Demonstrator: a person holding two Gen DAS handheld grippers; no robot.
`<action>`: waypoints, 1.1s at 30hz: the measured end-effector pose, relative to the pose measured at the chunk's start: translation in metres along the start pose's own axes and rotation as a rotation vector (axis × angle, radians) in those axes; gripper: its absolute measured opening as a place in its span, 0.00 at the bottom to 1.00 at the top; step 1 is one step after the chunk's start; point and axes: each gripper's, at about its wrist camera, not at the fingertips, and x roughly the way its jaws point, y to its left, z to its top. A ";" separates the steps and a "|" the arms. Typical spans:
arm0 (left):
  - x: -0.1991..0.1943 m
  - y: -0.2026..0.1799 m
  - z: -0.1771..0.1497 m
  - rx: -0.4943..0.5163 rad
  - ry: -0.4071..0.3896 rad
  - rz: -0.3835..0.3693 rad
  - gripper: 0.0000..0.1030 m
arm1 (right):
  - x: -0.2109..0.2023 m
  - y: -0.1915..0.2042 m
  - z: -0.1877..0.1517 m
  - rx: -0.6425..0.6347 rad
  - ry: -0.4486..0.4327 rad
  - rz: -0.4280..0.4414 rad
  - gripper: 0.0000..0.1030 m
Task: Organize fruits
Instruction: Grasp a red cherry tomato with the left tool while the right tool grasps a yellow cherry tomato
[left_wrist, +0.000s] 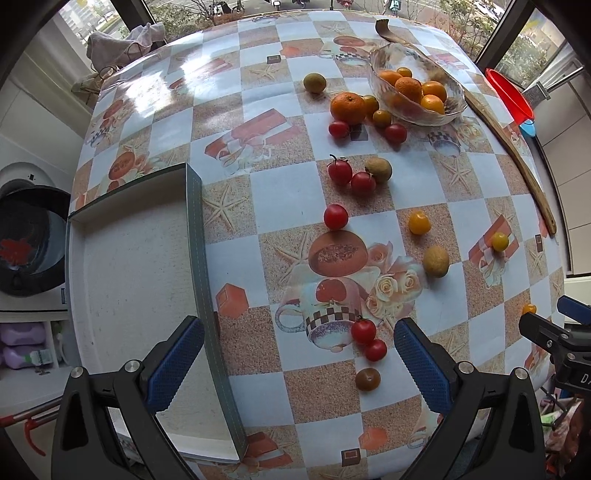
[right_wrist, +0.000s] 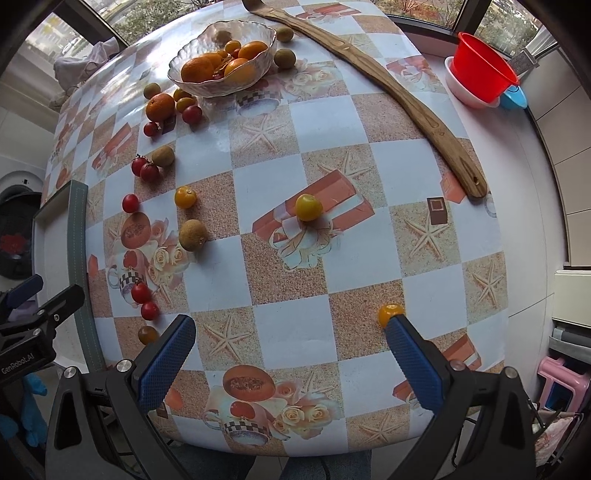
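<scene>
A glass bowl holding oranges stands at the far side of the table. Loose fruit lies across the patterned tablecloth: a big orange, red cherry tomatoes, yellow tomatoes, brown longans. My left gripper is open and empty above the near tomatoes. My right gripper is open and empty; a small yellow tomato lies just beyond its right fingertip.
A white shallow box with a grey-green rim lies at the table's left. A long wooden stick lies along the far right. A red cup in a white bowl stands on the sill at the right.
</scene>
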 end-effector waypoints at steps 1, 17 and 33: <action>0.005 0.000 0.006 0.002 -0.006 -0.001 1.00 | 0.003 -0.003 0.003 0.006 0.000 -0.003 1.00; 0.080 -0.010 0.053 0.039 -0.005 -0.018 0.79 | 0.059 0.007 0.057 -0.018 -0.039 -0.049 0.82; 0.062 -0.009 0.047 0.025 -0.101 -0.142 0.21 | 0.037 0.009 0.046 -0.027 -0.094 0.029 0.21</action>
